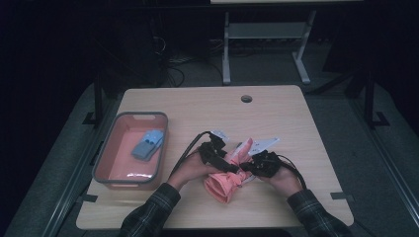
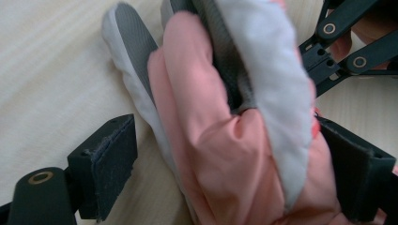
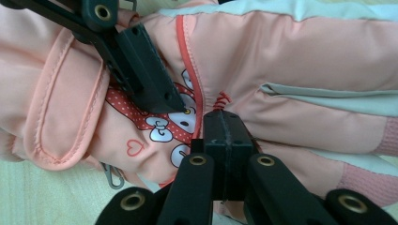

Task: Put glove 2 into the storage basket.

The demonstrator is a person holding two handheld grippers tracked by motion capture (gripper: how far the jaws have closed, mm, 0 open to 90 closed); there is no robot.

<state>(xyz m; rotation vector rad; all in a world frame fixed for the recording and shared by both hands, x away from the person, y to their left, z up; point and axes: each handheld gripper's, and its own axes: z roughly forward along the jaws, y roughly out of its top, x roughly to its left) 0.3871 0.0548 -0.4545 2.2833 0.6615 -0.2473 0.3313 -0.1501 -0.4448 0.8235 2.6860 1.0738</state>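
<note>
Two sets of tongs meet over one pink glove on my light wood tabletop (image 1: 207, 106), which carries everything I can see. Next in size is the grey-rimmed bin (image 1: 109, 148) with a pink floor, sitting along the tabletop's left edge; a small blue item (image 1: 147, 145) lies inside it, too dim for me to name. The pink glove (image 1: 228, 180) lies near the front edge, about midway along it, its pale fingers pointing toward the far edge. In my left gripper view the glove (image 2: 225, 154) shows grey and white panels and sits between the jaws. My left tongs (image 2: 234, 173) stand wide apart with the glove between them; the right-hand pad presses the fabric, the other pad is clear of it. In my right gripper view the glove (image 3: 291, 51) shows a polka-dot bow and a small heart printed near the cuff. My right tongs (image 3: 224, 136) are brought together, and they seem pinched on the glove's fabric by that print. From above, the left tongs (image 1: 217, 153) and right tongs (image 1: 257, 165) sit just beside each other over the glove.
</note>
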